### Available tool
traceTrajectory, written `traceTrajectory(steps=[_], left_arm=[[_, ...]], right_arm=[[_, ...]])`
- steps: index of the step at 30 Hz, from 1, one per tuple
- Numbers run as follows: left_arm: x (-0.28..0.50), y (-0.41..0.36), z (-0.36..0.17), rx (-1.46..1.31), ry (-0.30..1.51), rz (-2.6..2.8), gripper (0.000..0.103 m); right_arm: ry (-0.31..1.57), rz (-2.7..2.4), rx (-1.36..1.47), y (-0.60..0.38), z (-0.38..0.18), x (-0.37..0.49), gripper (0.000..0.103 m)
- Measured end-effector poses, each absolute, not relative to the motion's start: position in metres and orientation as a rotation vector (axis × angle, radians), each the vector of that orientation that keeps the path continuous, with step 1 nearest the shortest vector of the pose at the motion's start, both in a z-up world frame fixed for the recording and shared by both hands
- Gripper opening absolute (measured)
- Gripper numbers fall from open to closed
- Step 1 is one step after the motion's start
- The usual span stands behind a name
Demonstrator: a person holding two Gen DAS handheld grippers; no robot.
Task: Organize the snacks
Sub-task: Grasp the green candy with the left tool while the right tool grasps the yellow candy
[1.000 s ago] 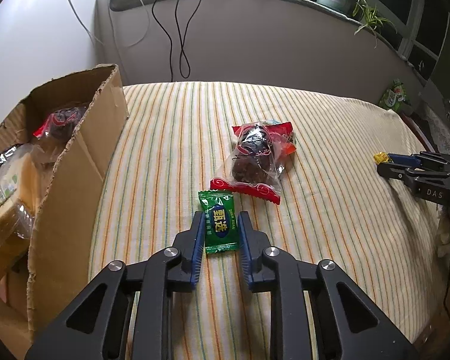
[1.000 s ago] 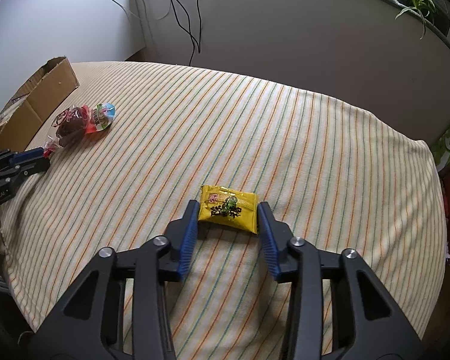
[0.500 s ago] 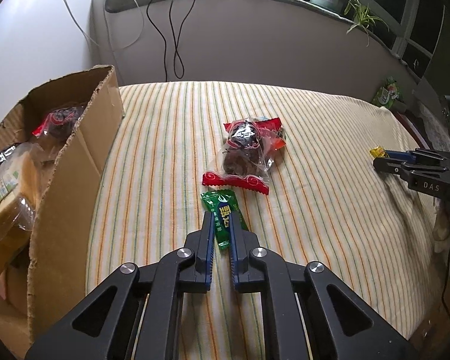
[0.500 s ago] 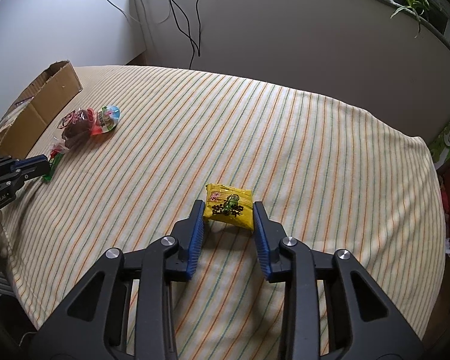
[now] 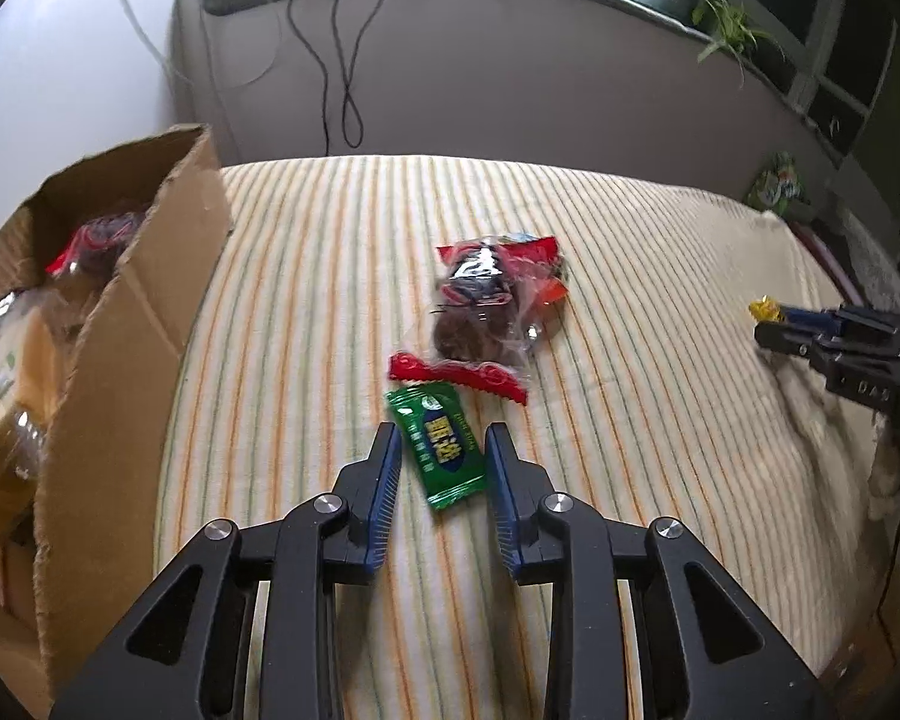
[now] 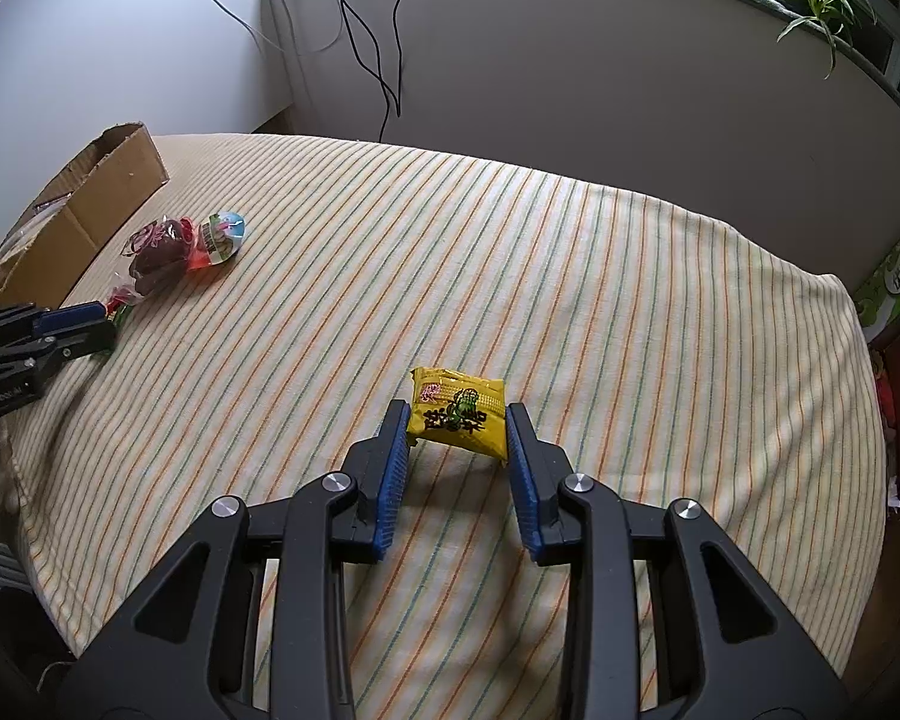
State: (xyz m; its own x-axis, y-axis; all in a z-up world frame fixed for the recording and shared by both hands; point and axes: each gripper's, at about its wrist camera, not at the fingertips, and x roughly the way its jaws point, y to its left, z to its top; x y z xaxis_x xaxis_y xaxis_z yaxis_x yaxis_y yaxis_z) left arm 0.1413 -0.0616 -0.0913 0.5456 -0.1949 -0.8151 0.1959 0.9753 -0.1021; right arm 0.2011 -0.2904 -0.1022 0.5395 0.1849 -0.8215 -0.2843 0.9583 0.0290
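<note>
- The green sachet (image 5: 441, 450) lies flat on the striped cloth of the table (image 5: 660, 480), near its front-left part, between the spread fingers of the left hand-held gripper (image 5: 441, 456) — neither pad touches it.
- It looks light, thin and slick; I would pinch it across its short width, mid-body, not by the crimped ends.
- The yellow packet (image 6: 457, 414) is puffier and sits pinched between the pads of the right hand-held gripper (image 6: 457, 429), lifted a little off the cloth, well towards the table's right side.
- Count on the cloth: one green sachet, one yellow packet, one clear red-trimmed bag (image 5: 486, 324) just beyond the sachet — soft, crinkly.
- One cardboard box (image 5: 132, 312) at the left edge, several snacks already inside.
</note>
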Motion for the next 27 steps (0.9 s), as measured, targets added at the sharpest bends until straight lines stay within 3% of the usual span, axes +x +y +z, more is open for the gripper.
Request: traceTrajectory(steps=[2, 7, 27], left_arm=[[0.142, -0.071, -0.092, 0.059, 0.957, -0.233, 0.021], [0.141, -0.071, -0.091, 0.079, 0.949, -0.241, 0.018], [0.108, -0.037, -0.045, 0.011, 0.828, -0.25, 0.018]], right_arm=[[0.961, 0.278, -0.115, -0.29, -0.102, 0.201, 0.033], [0.955, 0.272, -0.116, -0.291, -0.102, 0.199, 0.033], [0.871, 0.344, -0.152, -0.241, -0.06, 0.181, 0.033]])
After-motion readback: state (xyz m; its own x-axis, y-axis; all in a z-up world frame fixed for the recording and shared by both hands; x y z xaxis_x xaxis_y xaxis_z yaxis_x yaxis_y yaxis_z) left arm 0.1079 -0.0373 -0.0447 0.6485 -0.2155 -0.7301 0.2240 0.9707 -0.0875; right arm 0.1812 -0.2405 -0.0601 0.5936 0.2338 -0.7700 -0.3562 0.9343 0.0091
